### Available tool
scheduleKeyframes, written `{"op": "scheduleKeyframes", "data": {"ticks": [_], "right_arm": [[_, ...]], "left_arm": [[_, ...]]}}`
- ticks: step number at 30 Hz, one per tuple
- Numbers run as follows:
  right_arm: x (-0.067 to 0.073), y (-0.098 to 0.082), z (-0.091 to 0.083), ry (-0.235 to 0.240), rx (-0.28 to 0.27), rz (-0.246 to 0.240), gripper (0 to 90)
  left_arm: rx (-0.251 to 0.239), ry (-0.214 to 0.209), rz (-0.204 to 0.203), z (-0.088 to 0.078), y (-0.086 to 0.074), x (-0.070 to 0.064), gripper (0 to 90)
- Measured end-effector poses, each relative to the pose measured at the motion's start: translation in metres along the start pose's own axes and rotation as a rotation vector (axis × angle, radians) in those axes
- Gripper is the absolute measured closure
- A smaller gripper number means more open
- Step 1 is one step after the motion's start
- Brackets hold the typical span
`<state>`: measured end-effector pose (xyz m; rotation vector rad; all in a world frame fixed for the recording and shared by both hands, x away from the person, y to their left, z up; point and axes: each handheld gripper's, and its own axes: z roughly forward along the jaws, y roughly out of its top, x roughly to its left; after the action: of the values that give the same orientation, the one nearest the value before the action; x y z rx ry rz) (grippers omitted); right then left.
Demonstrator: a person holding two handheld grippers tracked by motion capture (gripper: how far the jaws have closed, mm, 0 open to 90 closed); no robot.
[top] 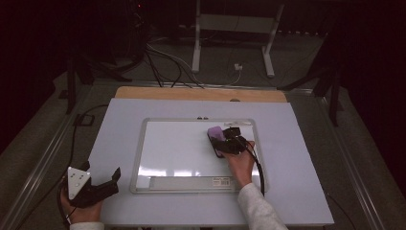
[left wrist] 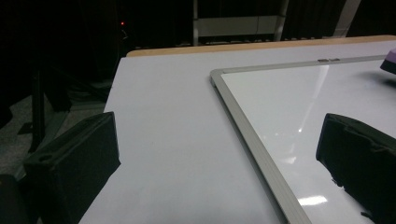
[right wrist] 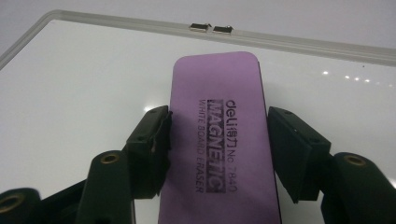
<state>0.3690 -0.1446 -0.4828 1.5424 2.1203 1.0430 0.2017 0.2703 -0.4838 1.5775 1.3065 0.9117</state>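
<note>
Nearest the person, at the front left corner of the pale table, the left gripper rests in the left hand with its jaws spread wide and nothing between them; in the left gripper view they frame bare tabletop and the metal frame of the whiteboard. Farther in, the right hand reaches over the whiteboard and holds the right gripper pointing away from the person. Its jaws are clamped on the long sides of a purple magnetic eraser — the pads press both edges. The eraser lies flat on the white surface in the board's upper right part, near the top edge of the frame. Beyond the table, a metal stand and cables sit on the dark floor.
</note>
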Motion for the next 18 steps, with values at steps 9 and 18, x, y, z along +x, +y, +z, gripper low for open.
{"op": "scheduleKeyframes", "data": {"ticks": [9,18], "right_arm": [[-0.005,-0.006,-0.015,0.003,-0.003,-0.026,41.6],[-0.013,-0.015,-0.033,0.003,0.002,-0.035,41.6]], "left_arm": [[-0.001,0.0,0.002,-0.001,0.0,0.0,0.2],[-0.003,0.001,-0.002,-0.001,0.0,0.0,0.2]]}}
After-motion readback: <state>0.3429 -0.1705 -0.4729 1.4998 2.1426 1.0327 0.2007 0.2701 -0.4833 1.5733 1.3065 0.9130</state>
